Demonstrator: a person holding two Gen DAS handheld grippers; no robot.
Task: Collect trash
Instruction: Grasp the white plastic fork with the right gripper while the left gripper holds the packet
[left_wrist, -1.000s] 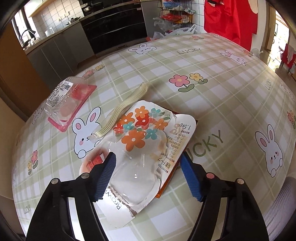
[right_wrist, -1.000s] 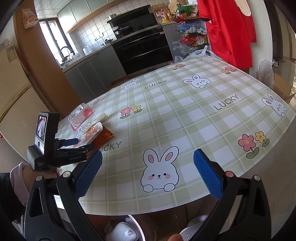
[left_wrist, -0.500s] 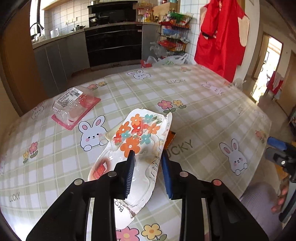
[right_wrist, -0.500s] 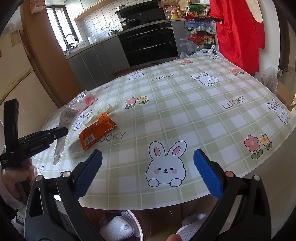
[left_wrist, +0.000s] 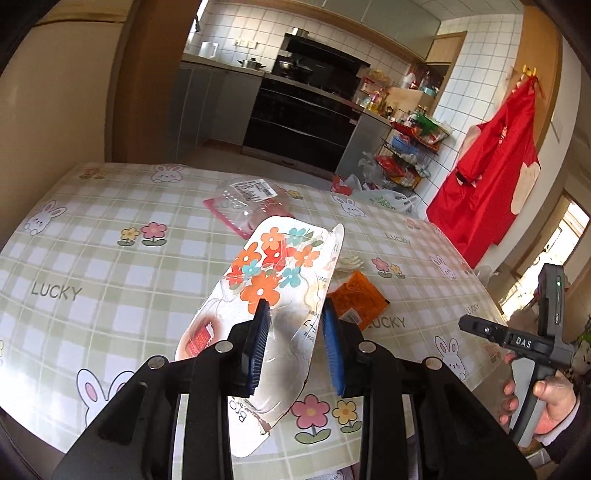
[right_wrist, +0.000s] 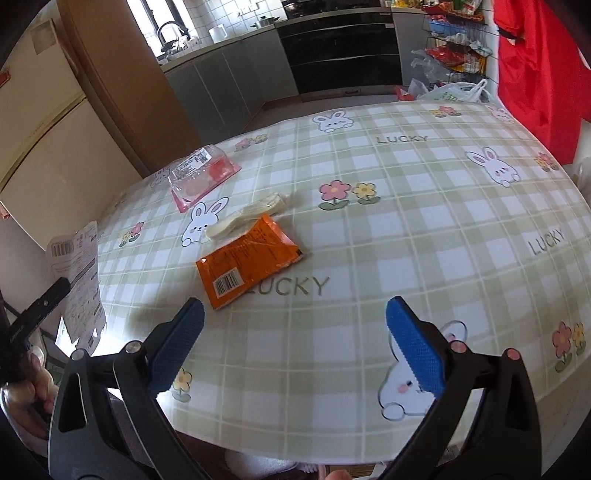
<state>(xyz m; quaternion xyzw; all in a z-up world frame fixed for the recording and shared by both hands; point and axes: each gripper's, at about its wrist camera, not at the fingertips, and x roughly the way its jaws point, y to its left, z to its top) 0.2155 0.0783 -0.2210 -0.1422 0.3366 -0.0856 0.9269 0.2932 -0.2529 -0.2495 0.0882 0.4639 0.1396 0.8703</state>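
Note:
My left gripper (left_wrist: 295, 332) is shut on a flowered clear plastic bag (left_wrist: 273, 273) and holds it lifted above the table; the bag's printed back (right_wrist: 77, 280) shows at the left edge of the right wrist view. An orange wrapper (right_wrist: 247, 262) lies flat on the checked tablecloth, also in the left wrist view (left_wrist: 356, 304). A cream wrapper (right_wrist: 247, 218) lies just behind it. A clear box on a pink tray (right_wrist: 201, 173) sits farther back left, also in the left wrist view (left_wrist: 247, 206). My right gripper (right_wrist: 295, 347) is open and empty, above the table's near edge, short of the orange wrapper.
The round table (right_wrist: 424, 221) has a green checked cloth with rabbits and flowers. Kitchen cabinets and an oven (right_wrist: 340, 59) stand behind it. A red apron (right_wrist: 532, 62) hangs at the right beside a wire rack with bags (right_wrist: 454, 48).
My left gripper closed on the flowered bag and lifted it off the table, uncovering the orange wrapper. My right gripper moved forward over the table's edge, staying open.

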